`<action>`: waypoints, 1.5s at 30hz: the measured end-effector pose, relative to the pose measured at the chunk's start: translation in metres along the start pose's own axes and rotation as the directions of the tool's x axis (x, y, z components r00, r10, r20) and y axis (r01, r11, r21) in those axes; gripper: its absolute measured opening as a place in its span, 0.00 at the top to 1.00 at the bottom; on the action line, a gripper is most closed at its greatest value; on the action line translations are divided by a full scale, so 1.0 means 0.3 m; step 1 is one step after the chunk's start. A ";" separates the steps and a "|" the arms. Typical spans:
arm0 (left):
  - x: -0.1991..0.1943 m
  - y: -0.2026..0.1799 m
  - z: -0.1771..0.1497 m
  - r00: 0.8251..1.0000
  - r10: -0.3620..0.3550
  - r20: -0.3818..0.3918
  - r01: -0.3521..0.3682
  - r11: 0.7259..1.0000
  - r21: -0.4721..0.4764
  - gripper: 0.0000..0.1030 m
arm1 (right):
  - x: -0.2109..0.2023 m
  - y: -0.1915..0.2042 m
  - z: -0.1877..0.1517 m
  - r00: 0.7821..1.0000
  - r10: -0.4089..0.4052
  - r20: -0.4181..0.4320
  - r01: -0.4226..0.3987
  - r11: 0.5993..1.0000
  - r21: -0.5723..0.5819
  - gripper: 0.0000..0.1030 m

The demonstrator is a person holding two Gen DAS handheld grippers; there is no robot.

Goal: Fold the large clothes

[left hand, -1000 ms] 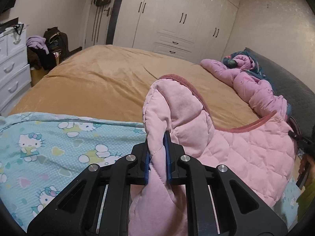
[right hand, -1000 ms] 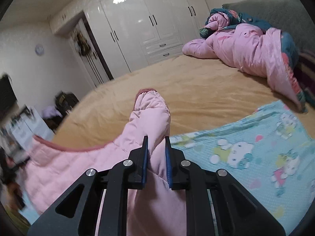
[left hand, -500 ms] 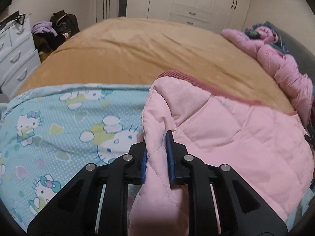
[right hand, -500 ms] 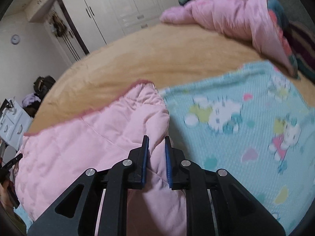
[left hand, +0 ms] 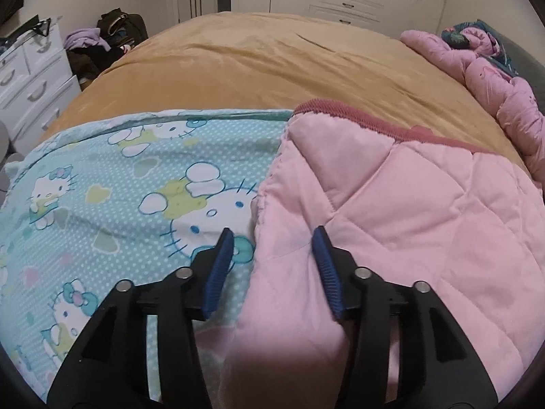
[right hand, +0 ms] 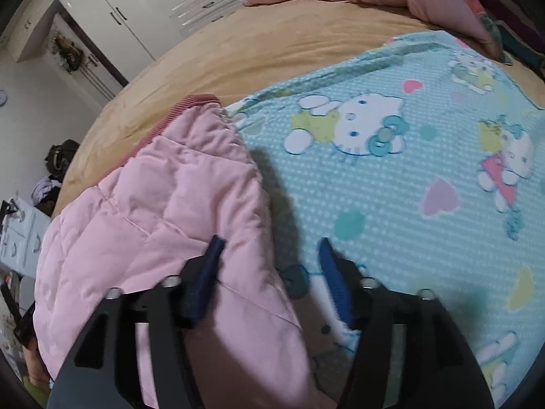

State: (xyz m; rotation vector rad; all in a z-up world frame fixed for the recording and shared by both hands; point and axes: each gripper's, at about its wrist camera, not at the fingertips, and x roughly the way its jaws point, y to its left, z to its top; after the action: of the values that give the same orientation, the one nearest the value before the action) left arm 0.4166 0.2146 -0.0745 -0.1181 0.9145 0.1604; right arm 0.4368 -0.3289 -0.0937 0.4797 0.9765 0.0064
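Note:
A pink quilted jacket (left hand: 408,211) with a dark pink ribbed hem lies flat on a light blue cartoon-cat blanket (left hand: 102,187). My left gripper (left hand: 272,238) is open, its jaws straddling the jacket's left edge low over the blanket. In the right wrist view the same jacket (right hand: 163,211) lies at the left on the blanket (right hand: 408,170). My right gripper (right hand: 270,247) is open over the jacket's right edge, with one blue fingertip (right hand: 214,248) above the fabric.
A tan bedspread (left hand: 272,61) covers the bed beyond the blanket. A bunched pink duvet (left hand: 494,78) lies at the far right by a dark headboard. White drawers (left hand: 30,78) and a clothes pile (left hand: 98,44) stand left of the bed. White wardrobes (right hand: 143,10) line the far wall.
Both grippers lowered the lifted jacket onto the blanket, then opened and let go of it. The jacket now lies flat.

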 end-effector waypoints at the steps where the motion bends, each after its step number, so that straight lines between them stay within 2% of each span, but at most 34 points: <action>1: -0.007 0.006 -0.008 1.000 0.013 -0.002 -0.013 1.000 0.004 0.49 | -0.020 -0.005 -0.004 1.000 0.014 0.005 -0.014 1.000 0.004 0.26; 3: -0.024 0.025 -0.018 1.000 0.025 -0.010 -0.026 1.000 -0.009 0.37 | -0.054 -0.017 -0.010 0.999 0.029 0.014 -0.029 1.000 0.004 0.25; 5: -0.055 0.045 -0.033 1.000 0.020 -0.011 -0.020 0.999 -0.029 0.31 | -0.112 -0.014 -0.026 0.998 0.047 0.034 -0.046 0.999 -0.011 0.15; 8: -0.114 0.048 -0.047 0.998 0.056 -0.004 -0.056 0.998 -0.019 0.09 | -0.205 -0.001 -0.039 0.996 0.066 0.065 -0.062 0.996 -0.062 0.04; 15: -0.264 0.032 -0.082 0.999 0.009 0.031 -0.009 1.000 0.001 0.09 | -0.362 0.030 -0.065 0.985 0.149 0.090 -0.134 0.979 -0.156 0.04; 18: -0.310 0.040 -0.107 0.997 -0.062 0.038 0.063 0.998 -0.013 0.09 | -0.403 0.040 -0.089 0.983 0.159 0.092 -0.138 0.970 -0.202 0.04; 20: -0.328 0.066 -0.137 0.987 -0.157 0.038 0.159 0.986 -0.056 0.09 | -0.416 0.046 -0.107 0.983 0.162 0.084 -0.140 0.965 -0.221 0.04; 22: -0.332 0.078 -0.156 0.981 -0.192 0.025 0.194 0.978 -0.079 0.09 | -0.431 0.053 -0.125 0.983 0.165 0.082 -0.141 0.960 -0.242 0.04; 26: -0.337 0.094 -0.189 0.975 -0.221 0.002 0.220 0.972 -0.082 0.09 | -0.427 0.066 -0.155 0.983 0.172 0.064 -0.148 0.949 -0.278 0.04; 31: -0.294 0.105 -0.199 0.966 -0.259 -0.026 0.255 0.961 -0.104 0.09 | -0.360 0.083 -0.181 0.991 0.135 0.021 -0.122 0.943 -0.309 0.04; 37: -0.190 0.098 -0.199 0.941 -0.331 -0.071 0.320 0.937 -0.138 0.09 | -0.234 0.067 -0.169 0.993 0.108 -0.042 -0.116 0.954 -0.278 0.04; 41: -0.105 0.115 -0.207 0.905 -0.410 -0.110 0.383 0.900 -0.206 0.08 | -0.152 0.036 -0.140 0.984 0.151 -0.094 -0.168 0.962 -0.215 0.04; 45: -0.035 0.120 -0.216 0.868 -0.475 -0.144 0.433 0.867 -0.246 0.08 | -0.078 0.037 -0.120 0.971 0.181 -0.158 -0.212 0.956 -0.205 0.04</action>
State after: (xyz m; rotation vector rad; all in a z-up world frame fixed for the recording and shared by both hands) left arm 0.3533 0.2380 -0.1067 -0.5499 1.0445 -0.2057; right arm 0.3971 -0.3099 -0.0876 0.3732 1.0457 0.3287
